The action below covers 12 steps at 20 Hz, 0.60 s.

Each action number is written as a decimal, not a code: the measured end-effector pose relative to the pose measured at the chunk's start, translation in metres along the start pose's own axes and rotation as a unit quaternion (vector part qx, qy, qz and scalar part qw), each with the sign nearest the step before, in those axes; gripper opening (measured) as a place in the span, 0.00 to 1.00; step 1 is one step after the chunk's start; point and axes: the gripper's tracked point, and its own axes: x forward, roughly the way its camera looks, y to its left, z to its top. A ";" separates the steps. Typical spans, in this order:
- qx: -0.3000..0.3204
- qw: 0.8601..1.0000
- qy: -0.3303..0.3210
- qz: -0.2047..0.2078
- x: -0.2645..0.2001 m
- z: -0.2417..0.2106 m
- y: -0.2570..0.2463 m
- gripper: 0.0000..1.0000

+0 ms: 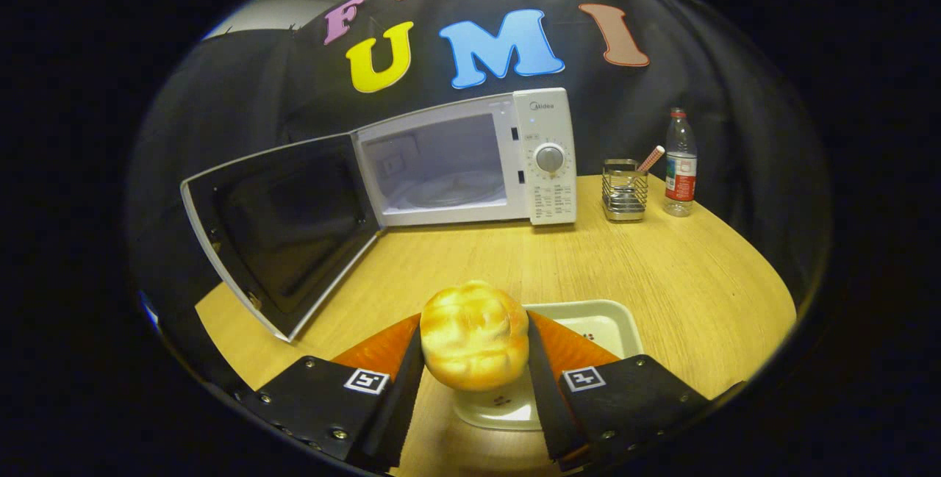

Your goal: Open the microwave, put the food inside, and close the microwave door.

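The wooden counter [662,271] is seen carrying everything. The microwave [544,157] is set at its far side, with its door [279,231] swung fully open toward the left (the cavity is exposed). A white tray [603,319] is laid just ahead of the fingers. The bread roll [474,335] is gripped between both fingers of the claw [475,370], above the tray.

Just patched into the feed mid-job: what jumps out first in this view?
The golden bread roll stands out first, clamped between the fingers of the gripper, above a white tray on the wooden table. Beyond it, the white microwave sits with its door swung wide open to the left, cavity ready. Right of the microwave stand a wire holder and a plastic bottle.
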 end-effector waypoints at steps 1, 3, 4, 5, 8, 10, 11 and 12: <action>0.010 1.000 -0.006 0.009 0.004 0.002 0.006 0.71; 0.024 0.999 -0.010 0.028 0.010 0.006 0.018 0.71; 0.031 0.999 -0.014 0.039 0.015 0.010 0.026 0.71; 0.036 0.998 -0.018 0.045 0.020 0.016 0.031 0.71; 0.045 0.998 -0.022 0.049 0.040 0.033 0.041 0.71; 0.058 0.997 -0.016 0.046 0.058 0.043 0.046 0.71; 0.065 0.997 -0.015 0.045 0.066 0.048 0.049 0.71; 0.070 0.996 -0.016 0.045 0.074 0.052 0.052 0.71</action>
